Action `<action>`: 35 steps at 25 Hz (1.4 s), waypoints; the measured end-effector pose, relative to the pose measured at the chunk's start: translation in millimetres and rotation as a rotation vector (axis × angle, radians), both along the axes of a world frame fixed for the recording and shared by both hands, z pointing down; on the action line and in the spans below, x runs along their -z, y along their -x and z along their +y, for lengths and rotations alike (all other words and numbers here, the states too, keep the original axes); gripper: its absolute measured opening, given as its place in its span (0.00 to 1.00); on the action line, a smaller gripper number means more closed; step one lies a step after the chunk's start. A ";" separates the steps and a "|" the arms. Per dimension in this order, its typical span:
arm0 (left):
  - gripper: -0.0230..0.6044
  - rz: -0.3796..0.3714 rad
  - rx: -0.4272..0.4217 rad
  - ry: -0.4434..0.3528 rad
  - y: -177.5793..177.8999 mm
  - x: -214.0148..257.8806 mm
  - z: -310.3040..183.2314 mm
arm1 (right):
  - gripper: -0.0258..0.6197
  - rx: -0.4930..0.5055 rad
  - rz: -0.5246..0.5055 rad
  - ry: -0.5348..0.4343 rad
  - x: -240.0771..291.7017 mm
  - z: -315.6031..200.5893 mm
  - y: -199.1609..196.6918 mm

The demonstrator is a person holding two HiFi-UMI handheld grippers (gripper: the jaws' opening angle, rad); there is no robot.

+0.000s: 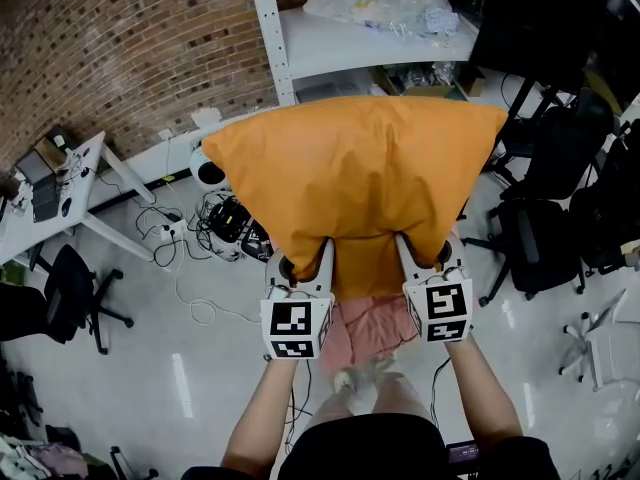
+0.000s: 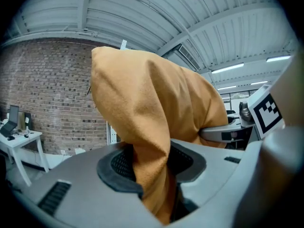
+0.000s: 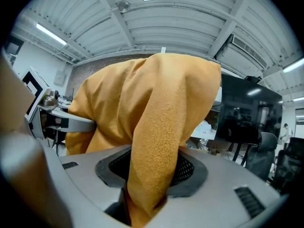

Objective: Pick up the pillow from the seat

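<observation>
Orange pillow (image 1: 360, 168) is lifted in the air in front of the person, above the floor (image 1: 180, 298). Left tongs (image 1: 305, 260) are clenched on the pillow's near edge, with fabric bunched between the jaws. Right tongs (image 1: 428, 255) are clamped on the same edge the same way. Pink fabric (image 1: 365, 333) lies below, partly hidden.
</observation>
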State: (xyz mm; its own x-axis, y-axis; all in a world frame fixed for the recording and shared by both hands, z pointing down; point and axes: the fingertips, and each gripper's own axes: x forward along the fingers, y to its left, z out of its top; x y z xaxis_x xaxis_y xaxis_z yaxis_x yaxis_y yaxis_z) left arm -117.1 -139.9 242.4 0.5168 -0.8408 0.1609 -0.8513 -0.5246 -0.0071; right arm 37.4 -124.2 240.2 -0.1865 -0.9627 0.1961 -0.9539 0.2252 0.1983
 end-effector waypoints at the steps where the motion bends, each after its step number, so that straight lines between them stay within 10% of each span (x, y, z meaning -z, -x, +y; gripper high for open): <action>1: 0.30 0.001 -0.001 -0.004 0.9 2.3 2.8 | 0.34 -0.002 0.001 -0.004 2.3 2.9 0.8; 35: 0.30 -0.009 0.021 -0.095 -48.5 56.0 152.0 | 0.35 0.019 -0.018 -0.086 50.7 149.3 -49.9</action>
